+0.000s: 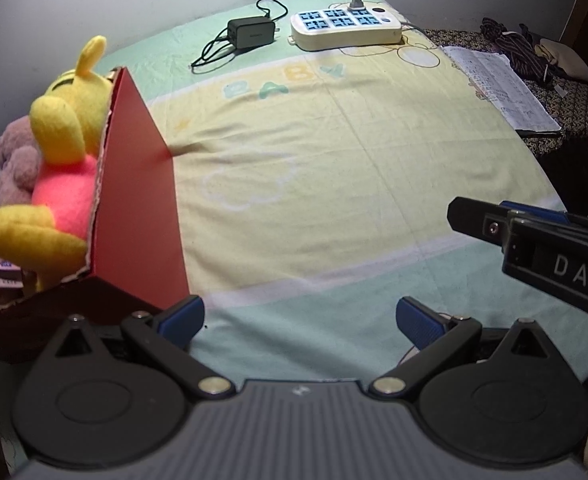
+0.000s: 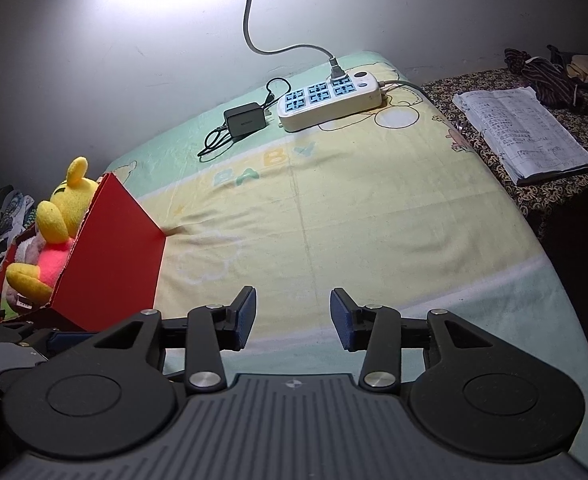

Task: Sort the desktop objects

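Both claws hang empty above the bedsheet. Left gripper [image 1: 300,320] has its blue-padded fingers [image 1: 182,318] spread wide, nothing between them, over the pale green band of the sheet [image 1: 334,168]. Right gripper [image 2: 293,318] is likewise released, its two blue pads facing each other across a clear gap; in the left wrist view its black body comes in from the right edge, above the sheet and apart from the left one.

Just to the left of both claws stands a red cardboard box [image 1: 138,208], its torn upper edge showing raw card. A yellow plush bear [image 1: 62,136] in a pink top lies inside it, head and one ear rising above the rim, one arm resting near the box's near corner. Grey-mauve plush toys [image 1: 12,168] are packed in beside the bear, on its far side from the claws.

Further out, the middle of the sheet is bare, printed with the word BABY. Near the far edge, by the wall, lies a black charger [image 1: 252,33] with its coiled cable, and just to its right a white power strip [image 1: 346,26] with one grey plug in it. Off the sheet to the right, an open notebook [image 2: 524,130] rests on a dark patterned cloth [image 2: 566,192], with bundled clothing behind it.
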